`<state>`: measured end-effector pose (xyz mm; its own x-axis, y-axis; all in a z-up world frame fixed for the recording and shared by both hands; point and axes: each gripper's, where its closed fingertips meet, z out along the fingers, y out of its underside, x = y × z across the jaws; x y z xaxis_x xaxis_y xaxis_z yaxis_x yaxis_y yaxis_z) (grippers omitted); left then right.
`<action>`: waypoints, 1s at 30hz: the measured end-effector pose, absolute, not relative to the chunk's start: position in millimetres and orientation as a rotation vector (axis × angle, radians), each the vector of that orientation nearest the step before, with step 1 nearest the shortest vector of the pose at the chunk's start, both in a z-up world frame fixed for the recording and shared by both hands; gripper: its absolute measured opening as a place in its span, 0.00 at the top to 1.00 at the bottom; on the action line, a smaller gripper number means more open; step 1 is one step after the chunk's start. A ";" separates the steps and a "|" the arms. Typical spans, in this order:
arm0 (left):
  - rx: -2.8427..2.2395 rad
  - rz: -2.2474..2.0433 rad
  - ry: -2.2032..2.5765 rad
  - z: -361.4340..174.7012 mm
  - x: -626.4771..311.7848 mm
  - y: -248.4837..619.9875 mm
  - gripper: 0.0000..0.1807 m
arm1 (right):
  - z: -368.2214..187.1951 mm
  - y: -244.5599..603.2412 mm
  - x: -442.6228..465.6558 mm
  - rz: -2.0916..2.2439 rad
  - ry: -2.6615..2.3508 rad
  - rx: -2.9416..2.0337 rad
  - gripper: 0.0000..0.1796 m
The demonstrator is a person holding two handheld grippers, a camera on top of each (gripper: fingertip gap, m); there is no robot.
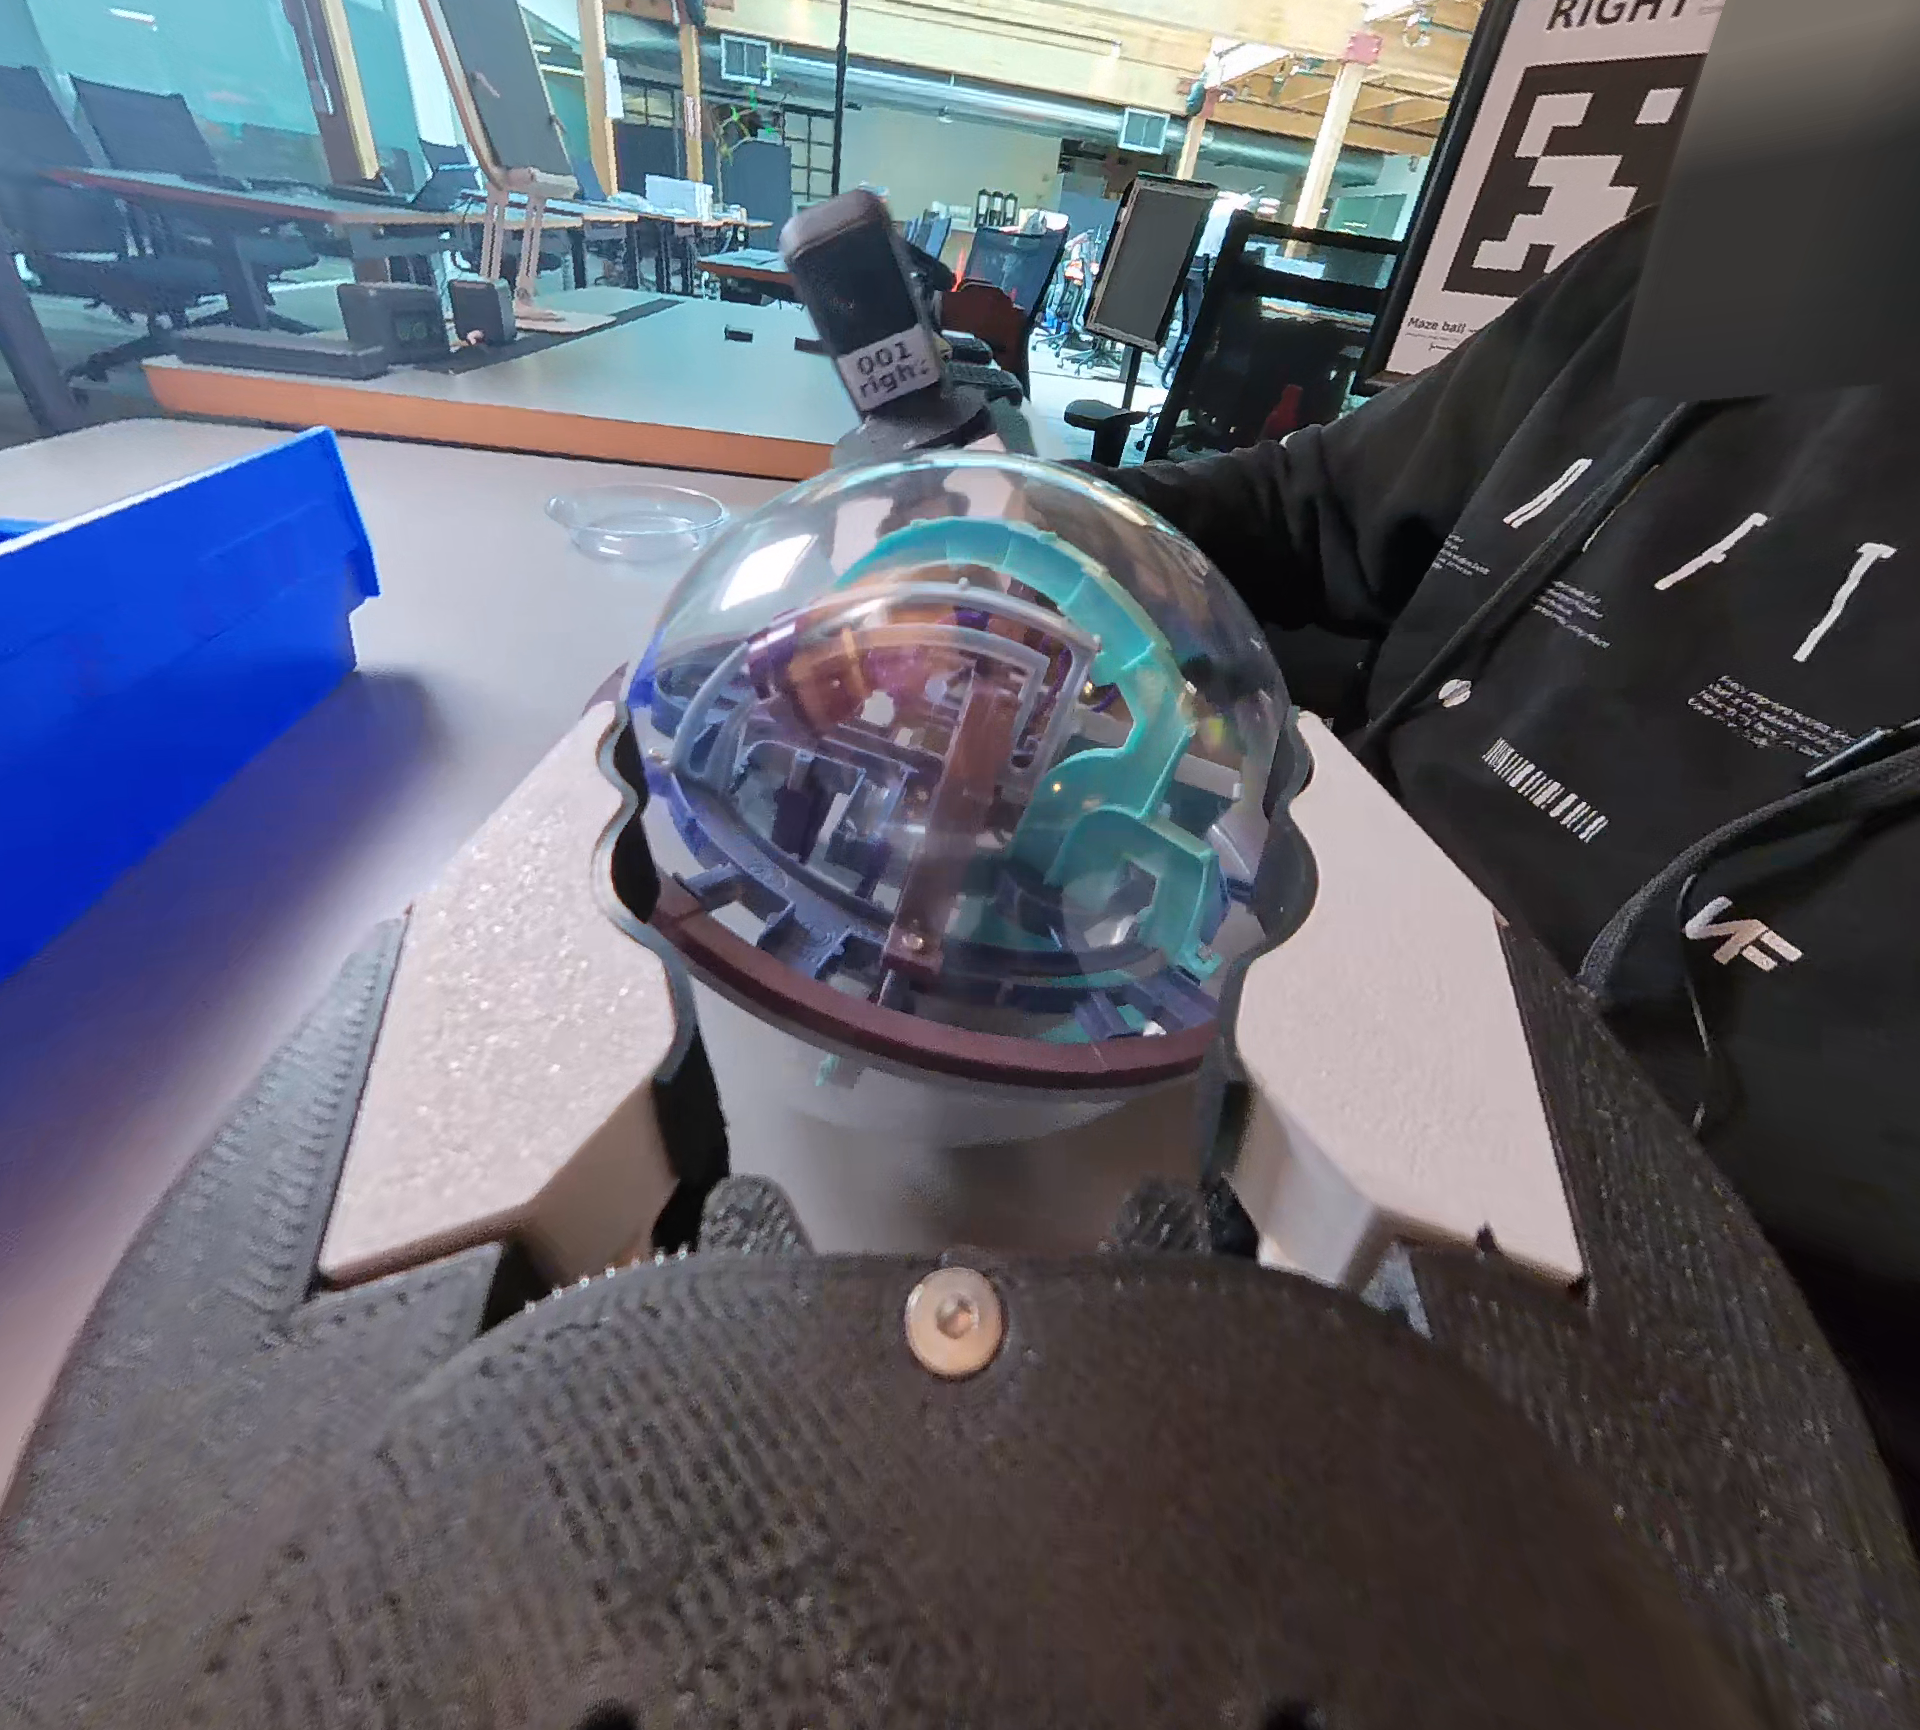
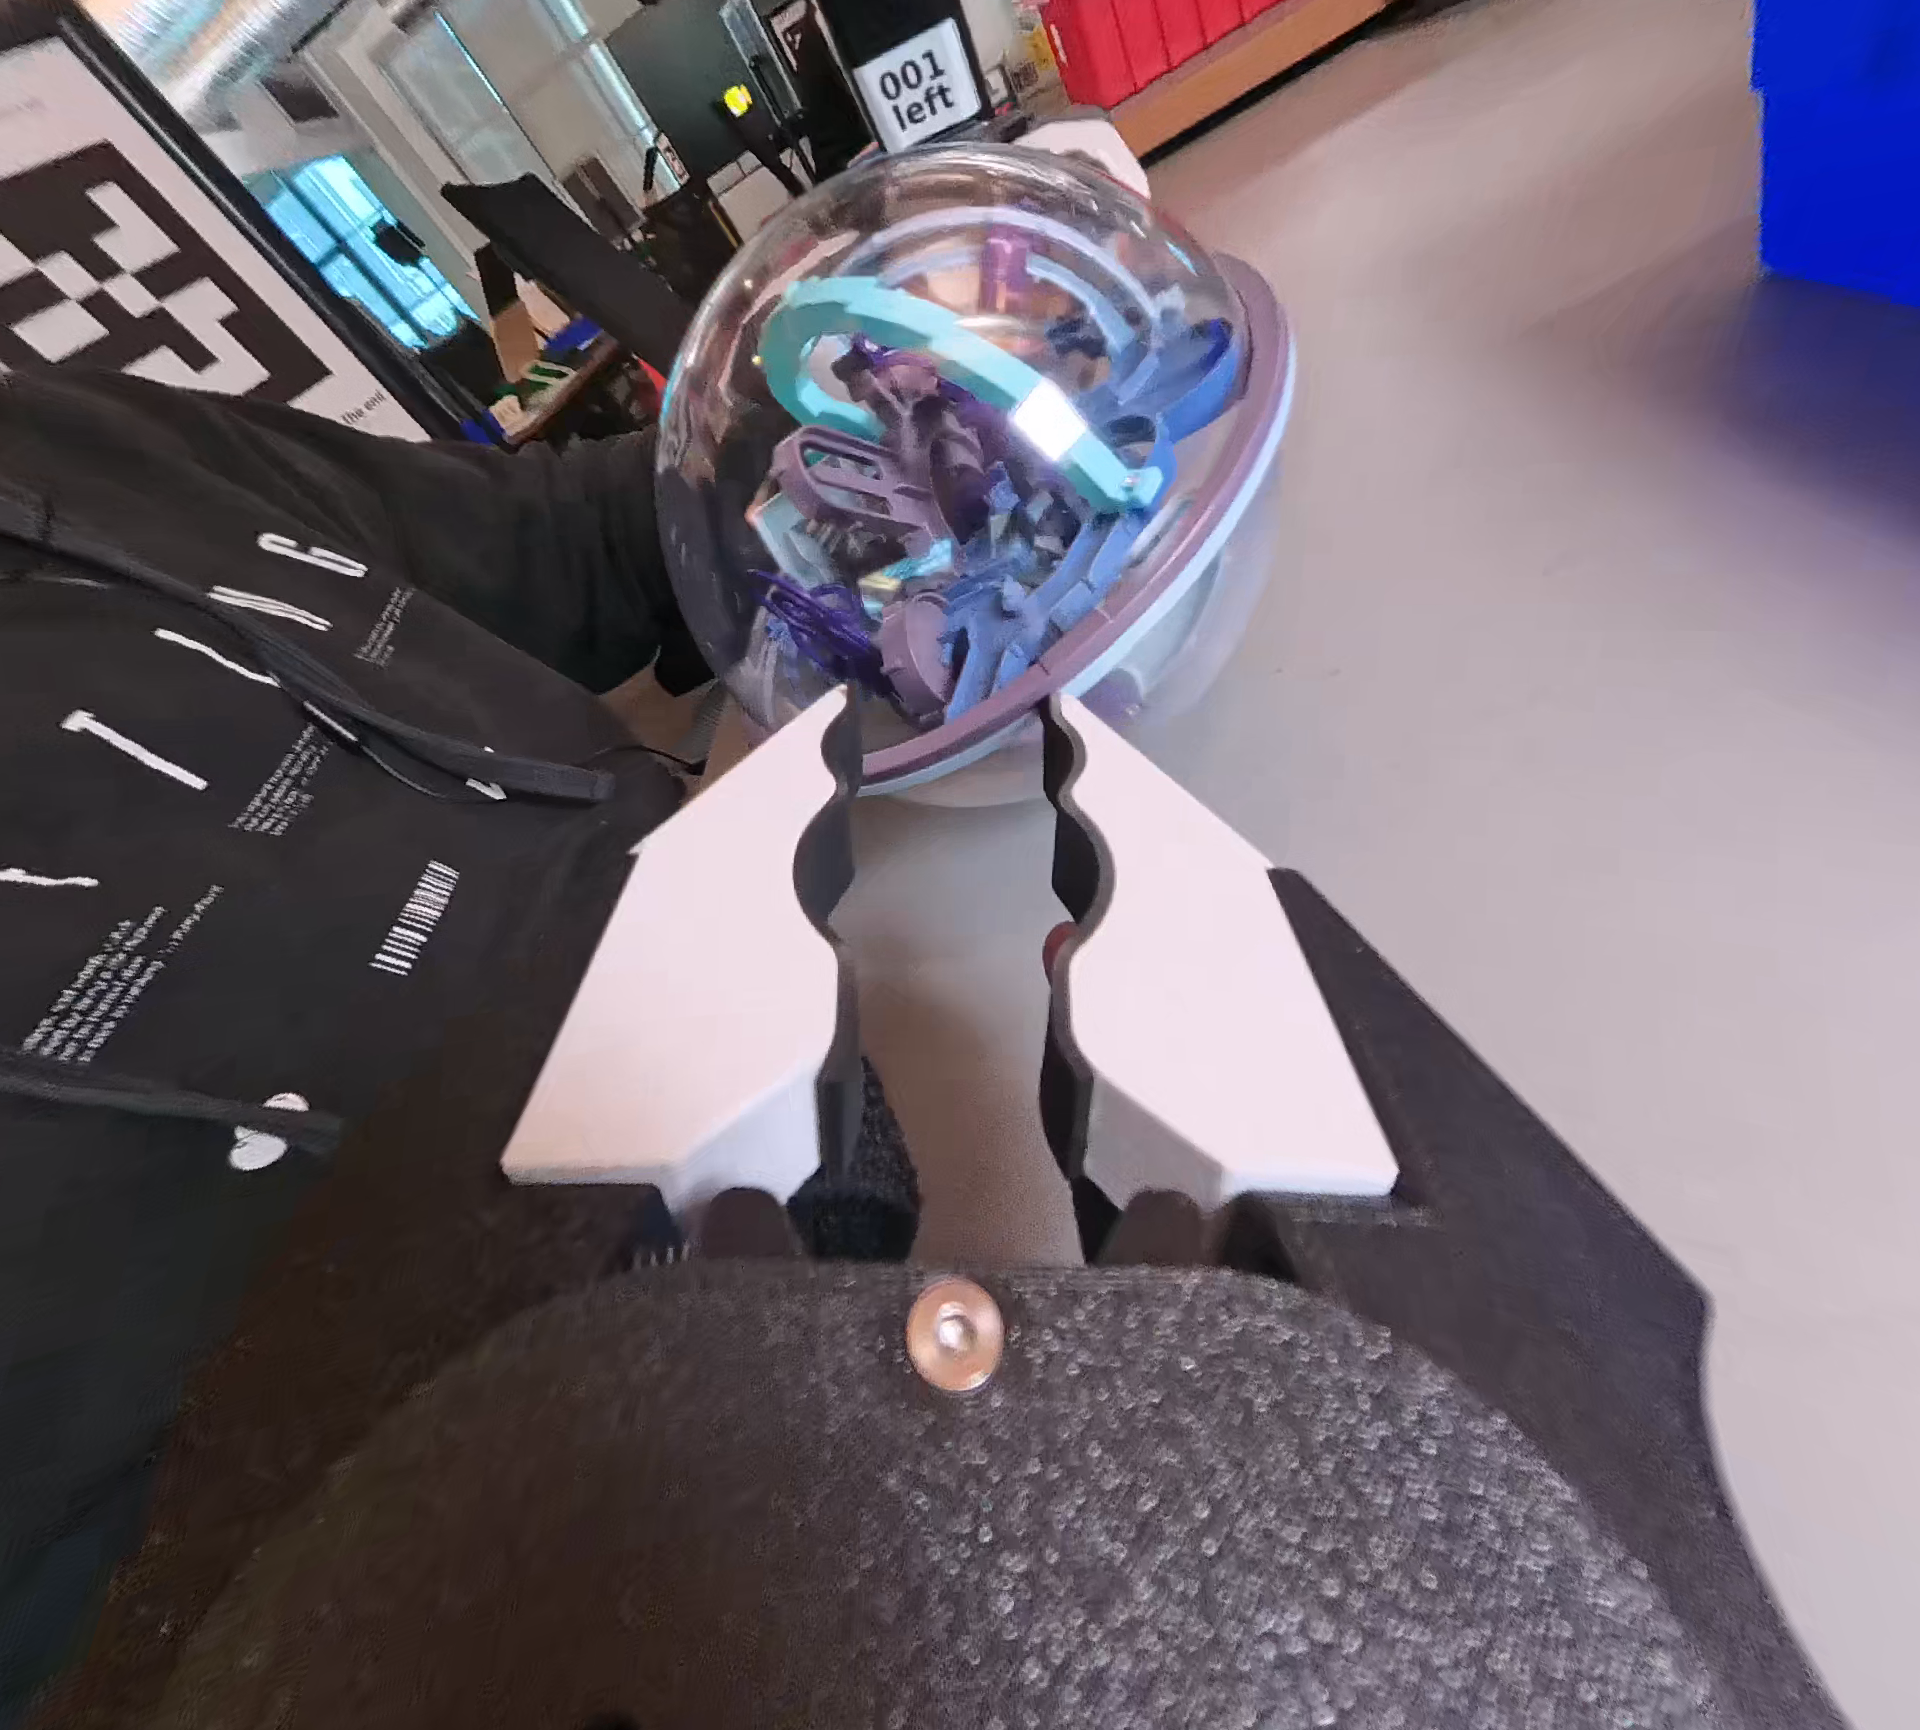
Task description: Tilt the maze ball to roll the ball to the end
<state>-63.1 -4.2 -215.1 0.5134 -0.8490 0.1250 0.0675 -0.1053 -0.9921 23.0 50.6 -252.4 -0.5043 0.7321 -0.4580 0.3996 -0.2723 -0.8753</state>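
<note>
Nearest the lens in the left wrist view sat the left gripper, black textured body with white wedge fingers lined by wavy black pads. Its jaws were spread wide and pressed on either side of the clear plastic maze ball, a sphere with a dark purple equator ring and teal, orange, purple and grey tracks inside. The ball sat gripped between the fingers, above the grey table top, tilted so the clear half faced up and forward.

In the right wrist view the right gripper, same build, had a narrow gap between its pads. The tips touched the maze ball at its lower edge near the purple ring; whether they pinched the ring or only rested against it could not be told.

The small rolling ball inside could not be picked out in either view.

Beside the ball: a person's black printed sweatshirt. Farther back on the table, a blue plastic bin at left and a shallow clear dish. Beyond, a framed black-and-white marker board.
</note>
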 end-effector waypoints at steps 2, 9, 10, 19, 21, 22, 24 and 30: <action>-1.463 -0.896 0.727 -213.4 -61.1 -5.7 0.36 | -253.5 53.3 22.9 1.902 -1.684 -1.436 0.83; -1.436 -0.933 0.726 -209.2 -58.9 -7.0 0.41 | -259.0 68.6 14.3 1.965 -1.589 -1.584 0.88; -1.436 -0.934 0.730 -209.4 -58.4 -6.9 0.42 | -258.8 67.6 14.3 1.979 -1.586 -1.588 0.89; -1.436 -0.953 0.690 -207.5 -58.3 -2.5 0.43 | -261.0 74.4 12.7 1.975 -1.533 -1.640 0.95; -1.446 -0.928 0.638 -207.3 -65.6 4.7 0.44 | -260.4 82.6 10.3 1.967 -1.465 -1.672 0.95; -1.461 -0.903 0.606 -208.2 -71.1 9.5 0.45 | -259.7 87.6 9.5 1.966 -1.427 -1.687 0.95; -1.495 -0.855 0.539 -211.0 -83.8 18.6 0.46 | -258.3 98.1 8.2 1.950 -1.351 -1.713 0.96; -1.743 -0.900 0.428 -250.1 -95.6 27.1 0.48 | -256.4 134.4 7.5 1.863 -1.097 -1.779 0.96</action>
<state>-95.6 27.1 -250.1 0.6492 -0.6694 0.3612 0.1431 -0.3589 -0.9224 7.5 134.4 -256.4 -0.1578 0.7067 -0.6896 0.2604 -0.6439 -0.7195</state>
